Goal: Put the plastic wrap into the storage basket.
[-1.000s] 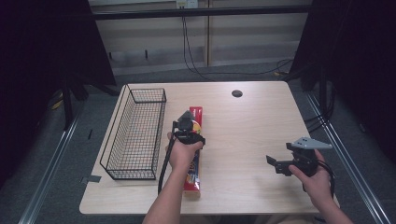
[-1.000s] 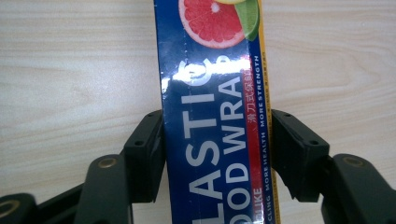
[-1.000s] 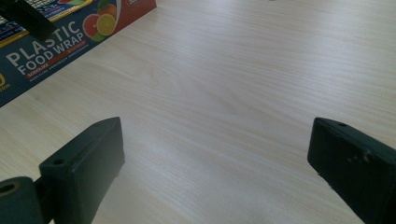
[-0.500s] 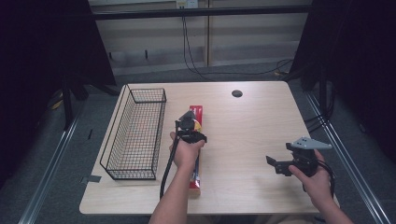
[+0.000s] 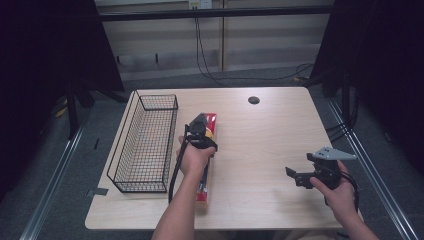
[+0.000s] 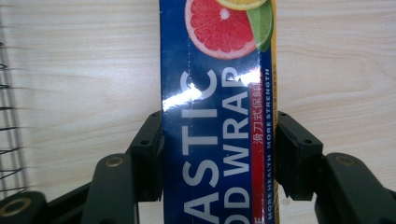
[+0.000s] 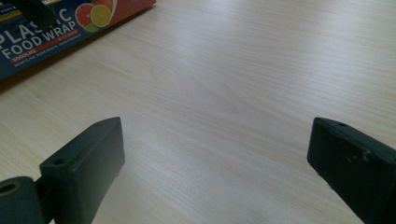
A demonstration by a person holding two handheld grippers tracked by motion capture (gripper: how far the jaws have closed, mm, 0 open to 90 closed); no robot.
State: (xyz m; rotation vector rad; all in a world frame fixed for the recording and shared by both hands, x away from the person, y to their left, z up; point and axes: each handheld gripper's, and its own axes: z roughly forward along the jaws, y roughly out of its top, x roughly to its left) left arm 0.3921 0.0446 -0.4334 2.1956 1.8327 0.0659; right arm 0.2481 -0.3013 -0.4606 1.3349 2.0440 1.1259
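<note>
- Plastic wrap box (image 6: pixel 217 116): long, blue, with citrus pictures and a red end; lies flat on the table (image 5: pixel 270 135), just beside the wire basket (image 5: pixel 145 145).
- Left hand-held gripper (image 6: pixel 218 154): its jaws have just closed on the box's long sides; lift level, since the far end may sag.
- Right hand-held gripper (image 7: pixel 215 158): wide open, empty, well apart.

One long box of plastic food wrap (image 5: pixel 206 165) lies on the worktop (image 5: pixel 260 135). One black wire basket (image 5: pixel 145 145) stands just beside it. Two hand-held grippers are in use, the left gripper (image 5: pixel 200 125) and the right gripper (image 5: pixel 295 175), each with two black fingers. One round dark hole (image 5: pixel 253 100) sits in the worktop.
</note>
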